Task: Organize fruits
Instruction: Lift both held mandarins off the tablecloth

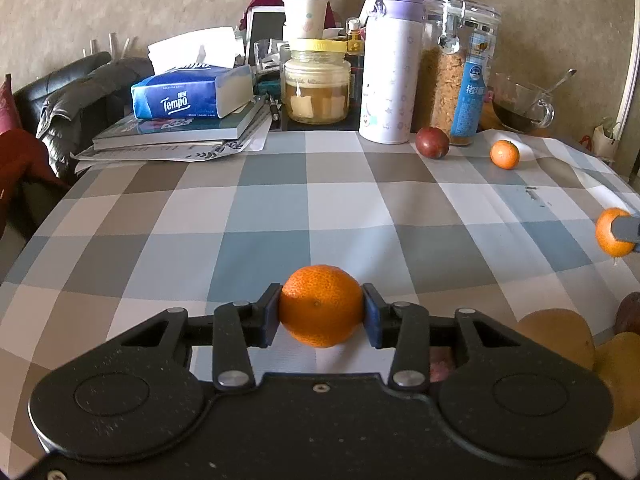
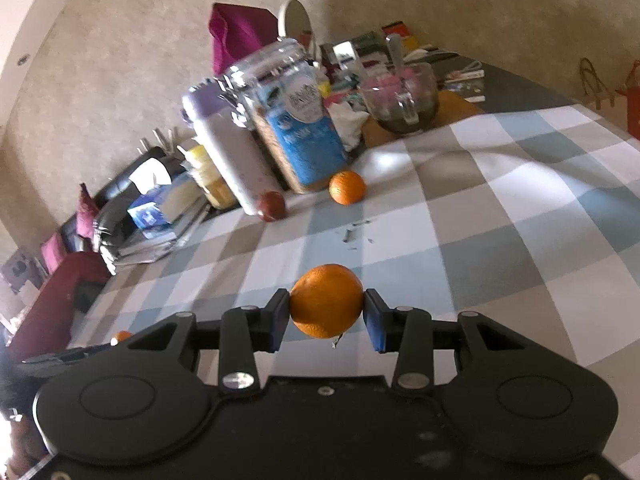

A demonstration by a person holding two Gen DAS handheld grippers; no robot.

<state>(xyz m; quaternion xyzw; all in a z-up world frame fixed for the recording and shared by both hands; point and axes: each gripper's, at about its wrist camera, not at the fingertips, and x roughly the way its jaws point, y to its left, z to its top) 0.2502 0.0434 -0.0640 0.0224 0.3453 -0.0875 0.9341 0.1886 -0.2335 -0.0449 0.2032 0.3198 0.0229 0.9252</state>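
Note:
My left gripper is shut on an orange mandarin, held above the checked tablecloth. My right gripper is shut on a second mandarin; that fruit also shows at the right edge of the left wrist view, as the second mandarin. A dark red plum and a small loose mandarin lie at the back near the jars; in the right wrist view they appear as the plum and the loose mandarin. Yellowish fruits sit at the lower right, partly hidden.
Along the back stand a tissue box on books, a honey jar, a white flask, a glass cereal jar and a glass cup. A black jacket lies at the left.

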